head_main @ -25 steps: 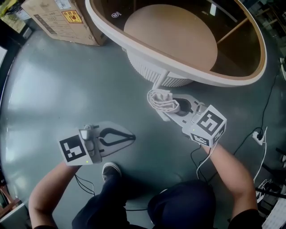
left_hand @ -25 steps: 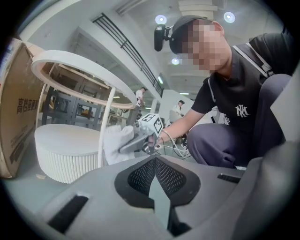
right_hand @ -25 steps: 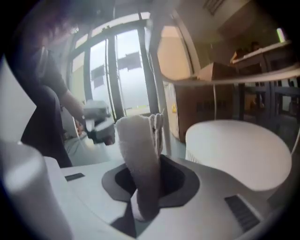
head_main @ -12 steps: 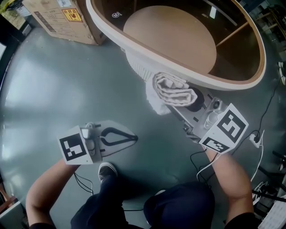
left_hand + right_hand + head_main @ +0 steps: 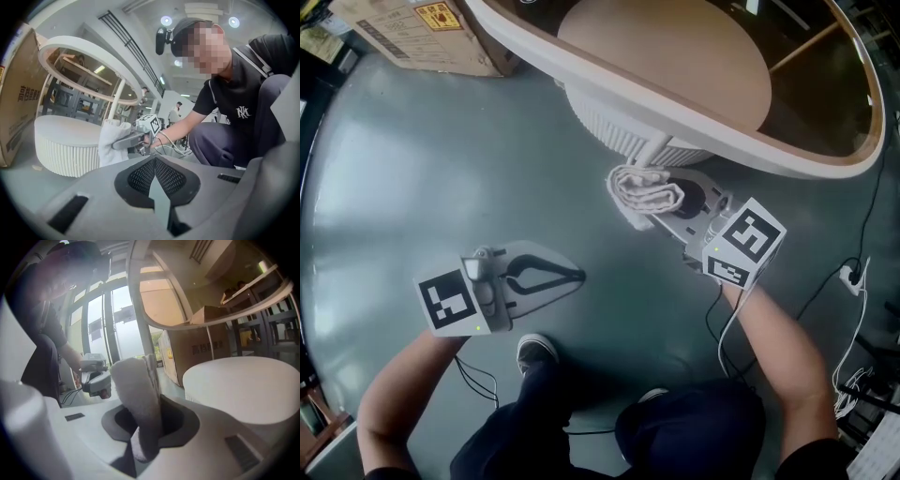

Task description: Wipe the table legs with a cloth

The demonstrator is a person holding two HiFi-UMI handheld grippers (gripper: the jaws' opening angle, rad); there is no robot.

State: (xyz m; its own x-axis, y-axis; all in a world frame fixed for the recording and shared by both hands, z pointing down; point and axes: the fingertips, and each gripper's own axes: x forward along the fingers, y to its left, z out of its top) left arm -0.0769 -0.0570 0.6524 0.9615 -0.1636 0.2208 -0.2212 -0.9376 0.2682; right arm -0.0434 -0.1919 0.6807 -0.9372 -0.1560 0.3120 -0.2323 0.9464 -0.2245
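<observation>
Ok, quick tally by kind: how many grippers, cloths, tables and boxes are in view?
grippers: 2, left gripper and right gripper
cloth: 1
table: 1
box: 1
total: 5

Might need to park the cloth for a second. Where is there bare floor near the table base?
Widest bare floor: between the cardboard box, the ribbed base and the left hand-held gripper. Crowded: around the cloth at the table leg, and by the cabled plug to the right.

The cloth (image 5: 645, 190) in the right tongs (image 5: 649, 204) sits just beside the table leg (image 5: 651, 152), left tongs (image 5: 574, 277) well apart.
</observation>
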